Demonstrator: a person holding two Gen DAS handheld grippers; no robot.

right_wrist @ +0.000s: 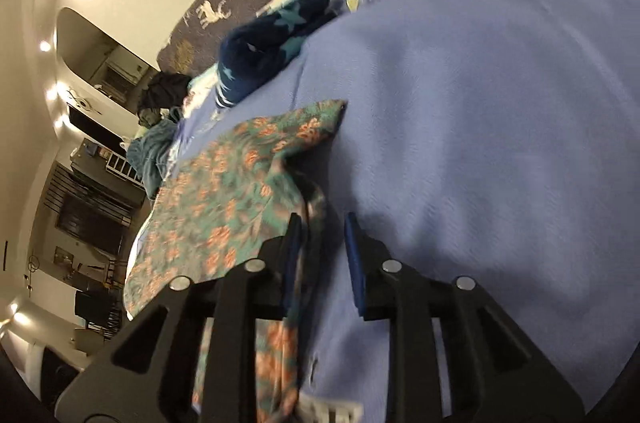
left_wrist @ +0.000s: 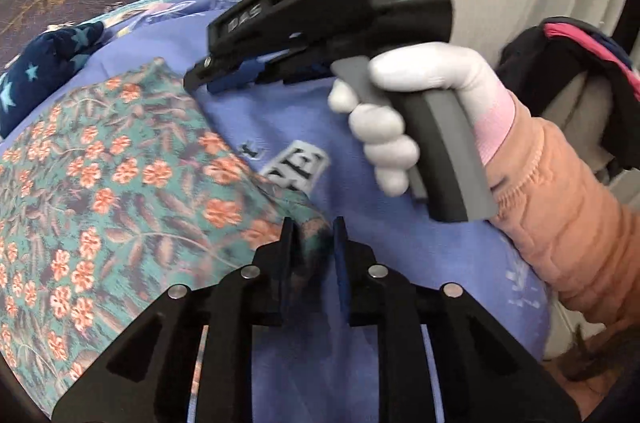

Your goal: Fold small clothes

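A: Where was the floral garment [left_wrist: 100,175] found, relative to the fingers?

B: It was spread on the blue blanket [left_wrist: 400,255], reaching away to the left and forward of both tools. A bunched edge of it was seen gathered between the fingers of the left gripper [left_wrist: 312,243]; that pair appeared clenched on the cloth.

A: And the right gripper [right_wrist: 320,239]?

B: A twisted strand of the same cloth was seen running up between its fingers, hard against the left pad. The gap looked partly closed, but a firm grasp could not be told through the blur.

A: Which axis mattered?

B: The long axis was judged to run from the held edge toward the far corner [right_wrist: 340,105]. The fold would probably be carried along that line, toward the star-patterned garment [right_wrist: 260,55] lying beyond it.
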